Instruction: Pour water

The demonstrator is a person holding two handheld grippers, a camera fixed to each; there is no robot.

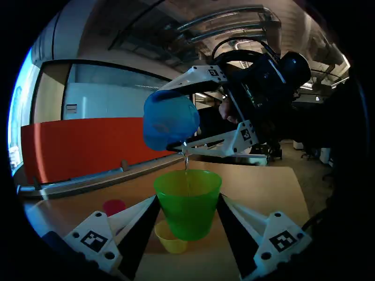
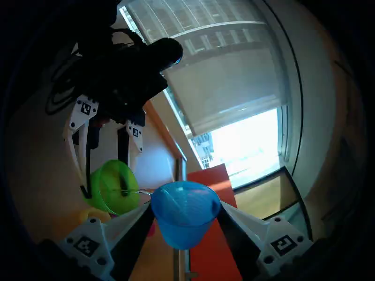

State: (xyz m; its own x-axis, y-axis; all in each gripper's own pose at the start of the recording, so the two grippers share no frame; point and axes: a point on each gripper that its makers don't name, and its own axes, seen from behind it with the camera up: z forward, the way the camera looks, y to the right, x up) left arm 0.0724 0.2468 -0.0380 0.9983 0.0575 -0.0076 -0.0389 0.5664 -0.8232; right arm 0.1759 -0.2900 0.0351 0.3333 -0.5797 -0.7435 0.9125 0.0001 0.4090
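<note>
- The left gripper (image 1: pixel 187 197) reaches in from the bottom of the left gripper view, both fingers pressed against the sides of an upright green cup (image 1: pixel 188 213).
- The right gripper (image 1: pixel 167 121) sits upper centre there, rolled sideways, its fingers clamping a tipped blue cup (image 1: pixel 164 112).
- A hand (image 1: pixel 228 111) grips its dark body.

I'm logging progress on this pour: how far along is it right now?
Done: the left gripper holds the green cup, the right gripper the blue cup, tipped above it. In hand: a thin water stream falls from the blue cup into the green. Left, probably: finish pouring, right the blue cup, set both down.
</note>
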